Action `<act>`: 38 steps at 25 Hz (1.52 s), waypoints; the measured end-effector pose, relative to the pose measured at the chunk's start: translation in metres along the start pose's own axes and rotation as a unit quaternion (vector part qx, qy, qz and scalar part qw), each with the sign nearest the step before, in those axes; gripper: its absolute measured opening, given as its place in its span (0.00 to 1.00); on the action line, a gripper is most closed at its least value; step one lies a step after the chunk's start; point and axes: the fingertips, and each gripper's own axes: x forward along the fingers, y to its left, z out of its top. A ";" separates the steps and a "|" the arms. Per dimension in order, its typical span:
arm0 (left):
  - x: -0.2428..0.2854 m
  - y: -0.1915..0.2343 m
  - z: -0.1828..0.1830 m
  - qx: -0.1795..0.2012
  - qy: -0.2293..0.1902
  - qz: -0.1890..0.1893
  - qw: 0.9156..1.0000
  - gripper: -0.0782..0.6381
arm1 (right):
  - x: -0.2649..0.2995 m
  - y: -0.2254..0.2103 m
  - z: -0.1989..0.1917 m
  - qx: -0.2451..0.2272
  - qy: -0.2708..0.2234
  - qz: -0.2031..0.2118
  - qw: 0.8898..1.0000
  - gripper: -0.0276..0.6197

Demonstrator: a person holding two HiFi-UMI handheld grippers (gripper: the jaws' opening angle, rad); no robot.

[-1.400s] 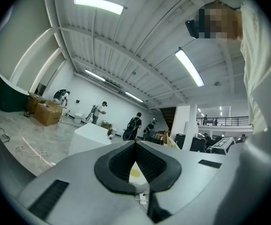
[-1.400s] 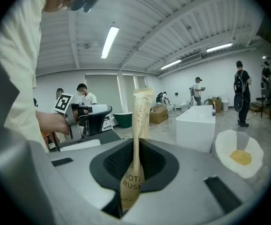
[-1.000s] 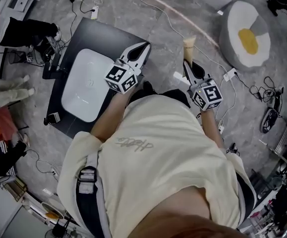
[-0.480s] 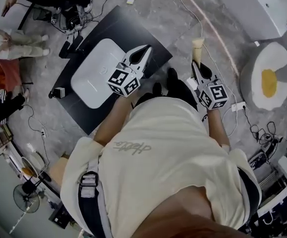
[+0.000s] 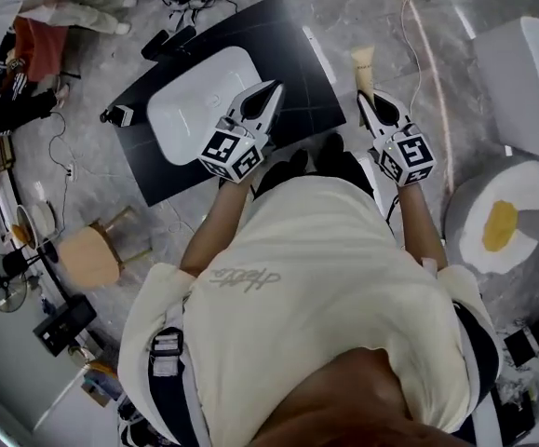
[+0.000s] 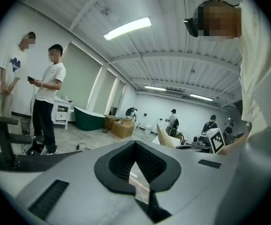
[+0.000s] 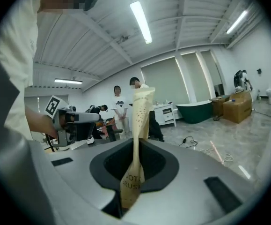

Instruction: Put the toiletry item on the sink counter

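Toiletry tube (image 5: 363,69) pinched by right tongs (image 5: 370,101); left tongs (image 5: 271,89) pressed together above black counter (image 5: 292,49).

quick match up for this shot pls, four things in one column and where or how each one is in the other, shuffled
Things:
1. toiletry tube
2. white basin
3. wooden stool
4. left gripper

Place or state:
a. nothing between its jaws
b. standing by itself on the grey floor
c. clamped in the right gripper
d. set into the black counter

Pairs: 1-c, 2-d, 3-b, 4-a
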 end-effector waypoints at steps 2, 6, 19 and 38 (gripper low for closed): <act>-0.010 0.010 -0.006 -0.007 0.000 0.029 1.000 0.11 | 0.015 0.004 -0.006 -0.001 0.015 0.027 1.000 0.08; -0.025 0.029 -0.018 -0.020 0.000 0.071 0.997 0.11 | 0.045 0.008 -0.021 -0.010 0.043 0.063 0.997 0.08; -0.080 0.075 -0.008 -0.033 -0.059 0.110 0.992 0.11 | 0.092 0.032 -0.082 0.003 0.152 0.052 0.987 0.08; -0.112 0.156 -0.024 -0.060 -0.070 0.119 0.989 0.11 | 0.167 0.017 -0.168 -0.030 0.324 0.015 0.945 0.08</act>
